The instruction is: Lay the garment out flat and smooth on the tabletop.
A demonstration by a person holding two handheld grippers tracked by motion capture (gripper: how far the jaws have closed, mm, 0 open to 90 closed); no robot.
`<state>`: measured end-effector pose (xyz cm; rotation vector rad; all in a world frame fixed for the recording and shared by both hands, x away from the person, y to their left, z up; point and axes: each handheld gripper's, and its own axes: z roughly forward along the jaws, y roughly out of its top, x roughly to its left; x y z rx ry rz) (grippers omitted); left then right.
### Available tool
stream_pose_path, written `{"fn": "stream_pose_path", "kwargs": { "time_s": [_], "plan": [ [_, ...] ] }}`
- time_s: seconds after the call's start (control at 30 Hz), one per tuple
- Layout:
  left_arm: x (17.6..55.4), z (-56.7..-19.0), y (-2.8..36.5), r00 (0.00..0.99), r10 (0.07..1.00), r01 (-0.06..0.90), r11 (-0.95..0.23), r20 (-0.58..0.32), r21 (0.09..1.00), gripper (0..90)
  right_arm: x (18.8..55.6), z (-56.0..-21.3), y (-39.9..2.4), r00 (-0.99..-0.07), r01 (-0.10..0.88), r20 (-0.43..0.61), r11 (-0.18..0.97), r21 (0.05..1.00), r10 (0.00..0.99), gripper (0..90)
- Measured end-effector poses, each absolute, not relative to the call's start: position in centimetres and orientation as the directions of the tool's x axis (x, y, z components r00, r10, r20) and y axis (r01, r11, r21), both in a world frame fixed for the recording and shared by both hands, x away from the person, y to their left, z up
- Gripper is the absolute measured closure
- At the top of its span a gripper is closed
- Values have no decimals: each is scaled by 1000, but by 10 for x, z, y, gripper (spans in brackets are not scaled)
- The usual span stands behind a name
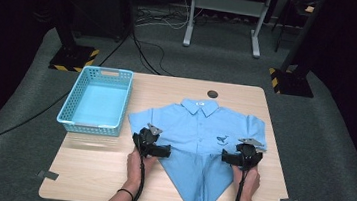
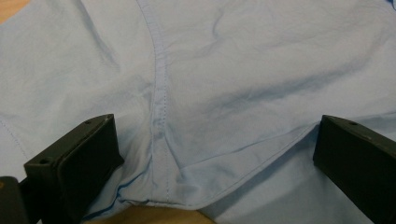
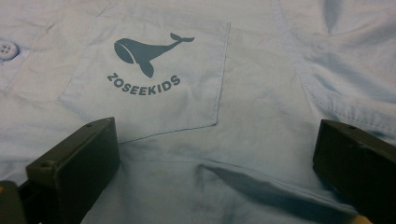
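Observation:
A light blue short-sleeved shirt (image 1: 198, 133) lies face up on the wooden table (image 1: 98, 172), collar away from me, its lower sides folded in to a point near the front edge. My left gripper (image 1: 150, 138) rests at the shirt's left side under the sleeve, open, with a seam and folded edge (image 2: 161, 116) between its jaws. My right gripper (image 1: 246, 150) sits at the shirt's right side, open, just below the chest pocket (image 3: 149, 74) printed with a whale and "ZOSEEKIDS".
A light blue plastic basket (image 1: 97, 99) stands on the table's left, close to the shirt's left sleeve. A dark round grommet (image 1: 212, 93) sits at the table's far edge. Stand bases and cables lie on the grey floor beyond.

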<state>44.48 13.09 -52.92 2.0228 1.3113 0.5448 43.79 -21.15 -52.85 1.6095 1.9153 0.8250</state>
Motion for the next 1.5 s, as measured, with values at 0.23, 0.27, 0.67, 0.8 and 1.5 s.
{"fn": "stream_pose_path", "kwargs": {
  "time_s": [0.23,0.27,0.67,0.8,1.5],
  "plan": [
    [443,-529,131,408,913,638,-282,-4,717,3,434,-528,-214,-171,680,16,106,725,985,0],
    [442,-529,131,406,914,638,-281,-4,717,3,433,-528,-215,-176,677,30,99,729,984,0],
    [444,-529,130,415,910,636,-286,-5,717,3,401,-523,-210,-219,629,74,83,773,973,26],
    [444,-529,130,415,910,636,-285,-6,717,3,394,-519,-191,-276,614,22,159,773,961,37],
    [444,-529,130,417,909,634,-288,-3,718,5,400,-526,-151,-338,638,-3,231,735,941,195]
  ]
}}
